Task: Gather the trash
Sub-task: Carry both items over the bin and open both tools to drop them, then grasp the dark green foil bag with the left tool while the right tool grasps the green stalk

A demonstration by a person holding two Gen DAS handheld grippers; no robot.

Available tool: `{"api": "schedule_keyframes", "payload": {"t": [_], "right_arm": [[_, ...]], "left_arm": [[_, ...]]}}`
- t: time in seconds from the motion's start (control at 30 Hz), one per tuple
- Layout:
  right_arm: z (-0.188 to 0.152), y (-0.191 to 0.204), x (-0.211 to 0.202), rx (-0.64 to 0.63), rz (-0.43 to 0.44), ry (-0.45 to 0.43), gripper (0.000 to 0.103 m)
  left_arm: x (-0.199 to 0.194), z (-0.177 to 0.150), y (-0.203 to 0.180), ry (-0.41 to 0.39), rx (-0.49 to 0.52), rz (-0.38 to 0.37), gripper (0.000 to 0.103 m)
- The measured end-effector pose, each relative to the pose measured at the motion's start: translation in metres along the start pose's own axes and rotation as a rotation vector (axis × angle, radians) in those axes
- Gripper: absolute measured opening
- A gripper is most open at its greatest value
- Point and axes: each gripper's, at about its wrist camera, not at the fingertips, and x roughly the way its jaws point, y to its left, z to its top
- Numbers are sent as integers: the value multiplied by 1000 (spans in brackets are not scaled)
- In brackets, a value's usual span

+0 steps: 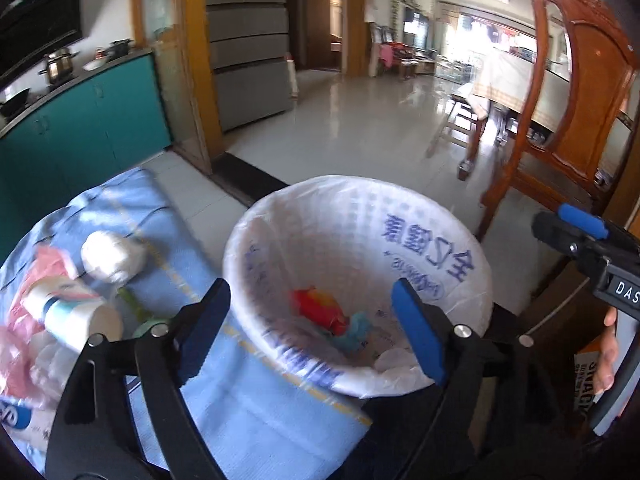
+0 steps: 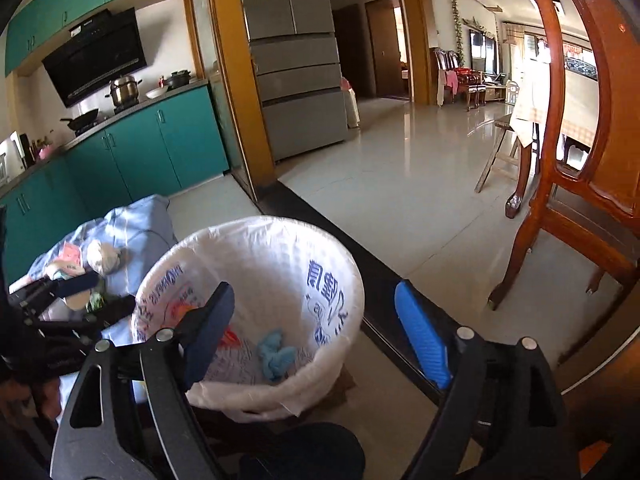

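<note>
1. The trash bin (image 1: 360,280), lined with a white printed bag (image 1: 432,248), stood on the floor just beside a surface covered with a blue cloth (image 1: 256,412).
2. Inside the bin lay a red wrapper (image 1: 320,306) and a crumpled blue scrap (image 2: 276,354), touching or nearly touching each other at the bottom.
3. On the cloth lay more trash: a white wad (image 1: 112,256), a white bottle (image 1: 76,312) on its side, and pink plastic (image 1: 24,320).
4. The left gripper (image 1: 316,328) hung above the bin, its fingers spread wide apart with nothing between them.
5. The right gripper (image 2: 320,336) was also over the bin, fingers wide apart and holding nothing.
6. A wooden chair (image 2: 580,160) stood to the right of the bin, a fridge (image 2: 296,60) and teal cabinets (image 2: 152,152) farther back.
</note>
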Motion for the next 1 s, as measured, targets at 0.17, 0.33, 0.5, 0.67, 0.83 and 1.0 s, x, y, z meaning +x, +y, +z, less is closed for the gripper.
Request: {"api": "schedule_keyframes", "payload": {"t": [0.17,0.33,0.5,0.67,0.83,1.0], "right_arm": [[-10,23,8,-63,53,36,83],[-21,81,26,-159,176,90,84],[-32,142,32,-241,299,123,84],[-36,175,13,-320,349,101,84],[-36,159,4,-298,309,107,84],[-33,141,2,-254,281,110,84]], "left_arm": [[-59,-32,47,-97,-109,246,90],[-119,-88,108,-94,-312,433,90],[-149,-127,147,-67,-467,466,93],[-134,-141,143,-5,-454,416,94],[-116,-144,130,25,-380,445,94],[-94,-153,144,85,-416,453,77]]}}
